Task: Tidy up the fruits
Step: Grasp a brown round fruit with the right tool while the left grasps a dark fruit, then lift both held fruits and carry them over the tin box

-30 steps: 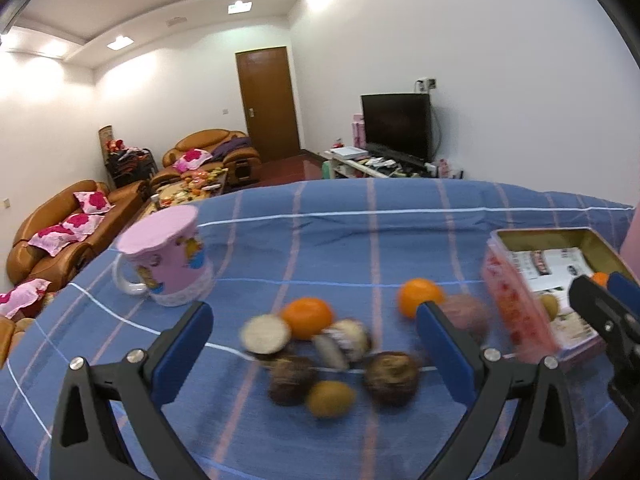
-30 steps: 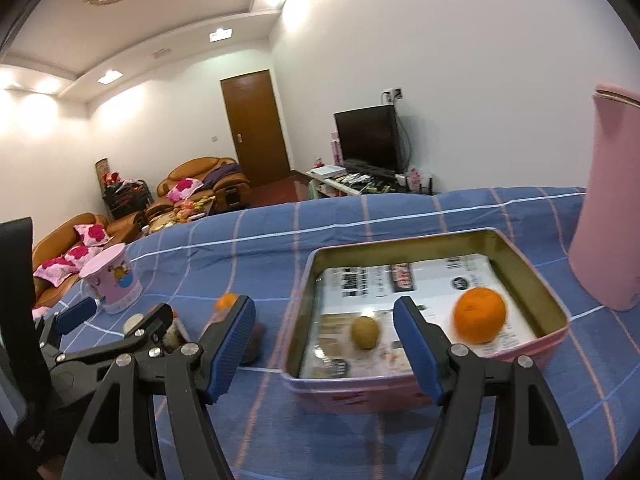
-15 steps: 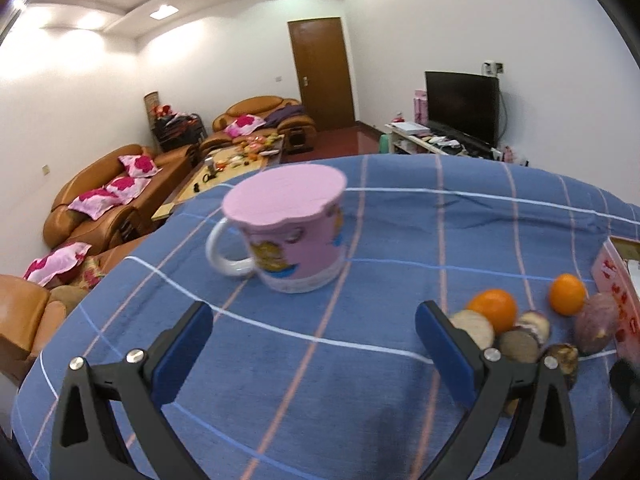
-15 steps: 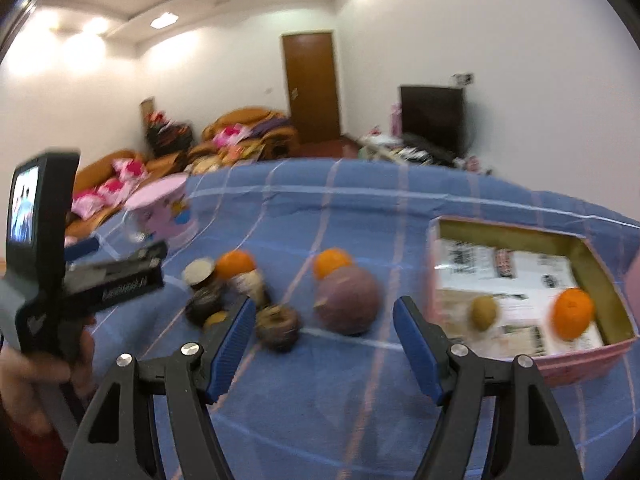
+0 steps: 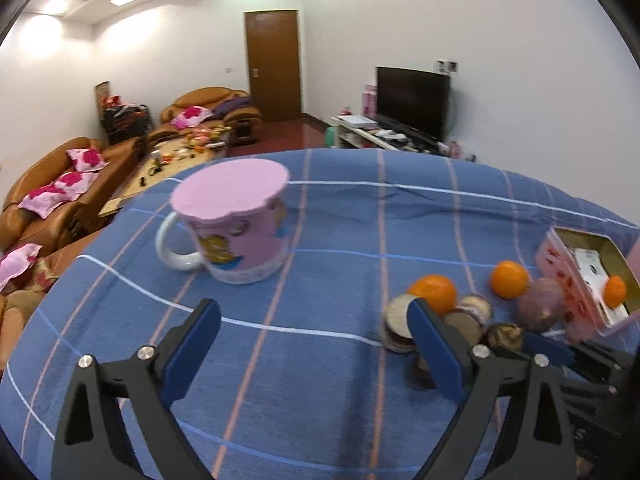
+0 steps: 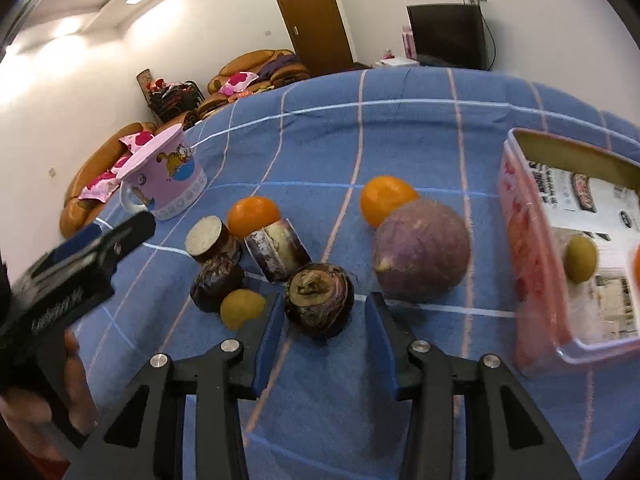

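Observation:
Loose fruits lie on the blue checked cloth: two oranges (image 6: 253, 210) (image 6: 384, 196), a big purple fruit (image 6: 422, 250), a small yellow one (image 6: 242, 308) and several dark cut pieces. My right gripper (image 6: 324, 308) hangs low over a dark round fruit (image 6: 319, 300). That fruit sits between its fingertips, and the jaws are closing with a small gap left on the right side. The left gripper (image 5: 312, 312) is over bare cloth, its jaws narrowing slightly with nothing between them. The pink tin (image 6: 520, 240) on the right holds a green fruit (image 6: 582, 258) and an orange (image 5: 615, 291).
A pink cartoon mug (image 5: 236, 232) with a pink lid stands on the cloth's left side. The left gripper's body and a hand (image 6: 76, 364) fill the lower left of the right wrist view. Sofas, a door and a television lie beyond the table.
The right gripper swung left from the tin to the fruit pile, dropped lower, and its jaws narrowed around the dark round fruit. The left gripper moved left, so the mug now sits ahead.

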A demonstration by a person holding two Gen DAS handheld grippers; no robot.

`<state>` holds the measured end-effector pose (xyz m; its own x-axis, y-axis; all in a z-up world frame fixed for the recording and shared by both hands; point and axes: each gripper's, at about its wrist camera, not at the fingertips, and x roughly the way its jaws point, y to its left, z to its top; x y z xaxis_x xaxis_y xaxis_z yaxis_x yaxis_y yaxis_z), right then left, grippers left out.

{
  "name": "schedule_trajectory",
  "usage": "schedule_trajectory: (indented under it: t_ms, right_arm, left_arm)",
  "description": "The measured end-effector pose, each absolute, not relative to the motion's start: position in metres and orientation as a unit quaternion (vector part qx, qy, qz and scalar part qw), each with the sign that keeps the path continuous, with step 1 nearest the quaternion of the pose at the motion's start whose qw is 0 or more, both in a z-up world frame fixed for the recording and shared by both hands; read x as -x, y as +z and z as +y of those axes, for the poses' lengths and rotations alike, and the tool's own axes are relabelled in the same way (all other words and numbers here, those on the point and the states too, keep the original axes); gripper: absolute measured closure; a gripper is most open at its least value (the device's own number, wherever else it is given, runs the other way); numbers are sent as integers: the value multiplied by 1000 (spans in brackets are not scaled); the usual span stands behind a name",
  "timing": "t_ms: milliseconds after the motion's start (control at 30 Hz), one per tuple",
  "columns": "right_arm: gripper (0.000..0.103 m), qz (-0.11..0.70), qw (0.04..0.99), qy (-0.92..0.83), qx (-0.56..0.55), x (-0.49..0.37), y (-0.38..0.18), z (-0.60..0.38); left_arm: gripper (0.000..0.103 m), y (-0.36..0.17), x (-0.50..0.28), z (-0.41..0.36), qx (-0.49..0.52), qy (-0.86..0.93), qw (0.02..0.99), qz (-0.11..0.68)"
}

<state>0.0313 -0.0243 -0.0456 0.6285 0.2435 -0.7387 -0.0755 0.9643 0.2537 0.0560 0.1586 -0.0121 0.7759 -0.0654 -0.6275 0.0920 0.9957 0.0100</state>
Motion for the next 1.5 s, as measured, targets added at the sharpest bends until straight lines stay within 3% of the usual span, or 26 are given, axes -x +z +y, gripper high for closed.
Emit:
schedule_trajectory:
  t_ms: [333,533,633,800,933,1167,1300,1500]
  right_arm:
    - [64,425,896,104,-78,-32,-45,-11]
    - [64,354,931,67,-55,0,-21,-28]
    - [64,338,938,63,-39,18,-16,-36]
    - [64,343,936,70,-41,25,-16,-41]
    - [64,347,934,73,-43,24,-18,-41]
    - [64,341,936,71,-45,25,-18,-39]
    - [64,323,943,69,-51,30,-12,-42]
    - [64,276,960,44,-28,40,2,-46]
  left_arm:
    - [27,-13,-50,148,20,-148,919,366]
    - [29,-22,-48,128,10,-190,904,383]
    - [45,-31,-52,117,3,-193,894,403]
    - [50,-38,-58,118,25,-182,892,413]
    - [67,-39,-60,126,70,-213,877,426]
    - [68,-32,-54,144,98,-196,884,414]
    - [68,-14,-45,158,135,-194,907,347]
    - [68,-1,-28,156,113,-153,942,276]
